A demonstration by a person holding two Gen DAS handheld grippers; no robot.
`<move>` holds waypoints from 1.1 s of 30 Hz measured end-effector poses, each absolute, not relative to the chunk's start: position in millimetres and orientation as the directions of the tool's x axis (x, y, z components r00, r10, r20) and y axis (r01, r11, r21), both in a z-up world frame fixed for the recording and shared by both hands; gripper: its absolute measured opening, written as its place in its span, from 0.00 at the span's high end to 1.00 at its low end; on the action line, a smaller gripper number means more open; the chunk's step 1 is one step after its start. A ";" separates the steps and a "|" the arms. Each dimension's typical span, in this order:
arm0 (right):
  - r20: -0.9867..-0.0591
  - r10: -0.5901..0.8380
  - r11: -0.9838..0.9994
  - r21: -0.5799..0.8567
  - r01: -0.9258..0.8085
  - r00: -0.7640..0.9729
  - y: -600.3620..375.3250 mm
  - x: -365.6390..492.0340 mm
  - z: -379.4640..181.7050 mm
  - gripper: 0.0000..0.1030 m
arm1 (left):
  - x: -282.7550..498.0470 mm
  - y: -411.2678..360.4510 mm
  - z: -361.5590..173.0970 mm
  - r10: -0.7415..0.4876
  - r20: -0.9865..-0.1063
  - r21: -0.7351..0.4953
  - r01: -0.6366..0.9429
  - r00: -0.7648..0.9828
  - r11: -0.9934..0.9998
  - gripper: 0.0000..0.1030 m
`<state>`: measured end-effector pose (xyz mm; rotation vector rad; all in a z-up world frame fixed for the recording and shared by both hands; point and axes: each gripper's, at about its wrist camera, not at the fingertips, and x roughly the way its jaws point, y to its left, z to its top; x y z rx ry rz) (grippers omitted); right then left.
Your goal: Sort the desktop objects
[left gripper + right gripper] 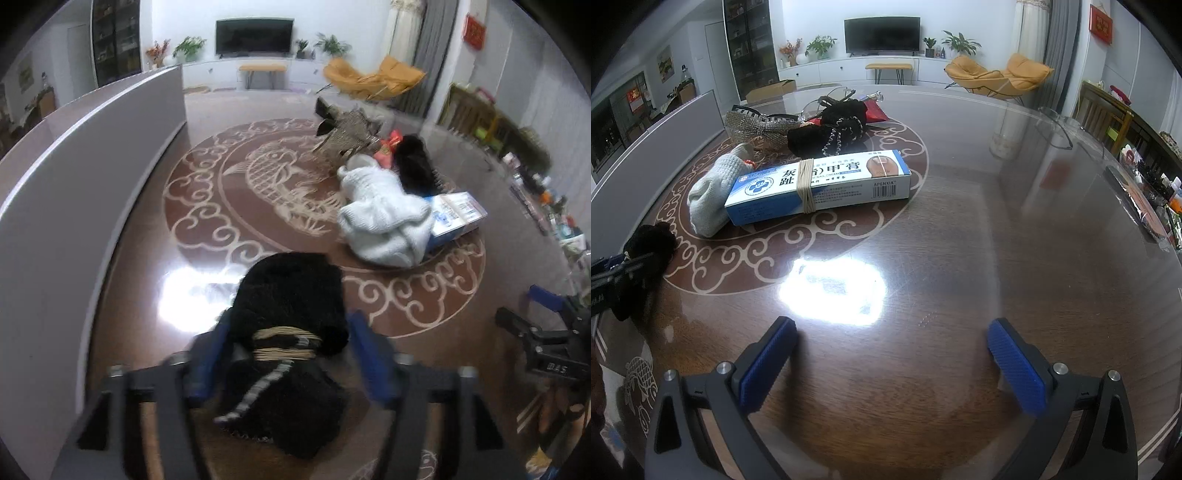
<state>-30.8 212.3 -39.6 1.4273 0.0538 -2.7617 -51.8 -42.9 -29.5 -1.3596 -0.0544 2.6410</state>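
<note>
My left gripper [286, 354] stands apart, blue pads either side of the black bundle [291, 325] lying on the table [147, 295], not pressing it; my right gripper [892, 354] gapes over bare glossy wood. Farther out, the box [820, 186] leans on a white sock [709, 195], clutter behind. Beyond: grey partition [92, 166], TV [882, 35], yellow chairs [997, 75]

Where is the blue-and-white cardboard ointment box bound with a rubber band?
In the right wrist view, the blue-and-white cardboard ointment box lies left of centre on the patterned table, against the white knitted sock.
</note>
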 end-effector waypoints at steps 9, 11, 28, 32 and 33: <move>-0.815 -0.007 -0.999 -0.016 0.033 -0.579 213.9 -28.5 -37.8 0.00 | -65.2 -20.7 -35.4 0.113 -0.818 -0.006 -0.188 -0.564 -0.982 0.01; -0.815 -0.006 -0.999 -0.016 0.033 -0.579 213.9 -28.4 -37.8 0.00 | -65.2 -17.8 -36.6 0.100 -0.820 0.010 -0.189 -0.563 -0.982 0.00; -0.815 -0.006 -0.999 -0.015 0.032 -0.579 214.1 -27.7 -37.6 0.00 | -63.5 -18.5 -37.5 0.101 -0.819 0.006 -0.185 -0.564 -0.983 0.00; -0.815 -0.006 -0.999 -0.015 0.032 -0.579 214.1 -27.7 -37.6 0.00 | -63.5 -18.5 -37.8 0.101 -0.819 0.006 -0.185 -0.564 -0.983 0.00; -0.815 -0.006 -0.999 -0.015 0.032 -0.579 214.1 -27.7 -37.7 0.00 | -63.5 -18.5 -37.8 0.101 -0.819 0.006 -0.185 -0.564 -0.983 0.00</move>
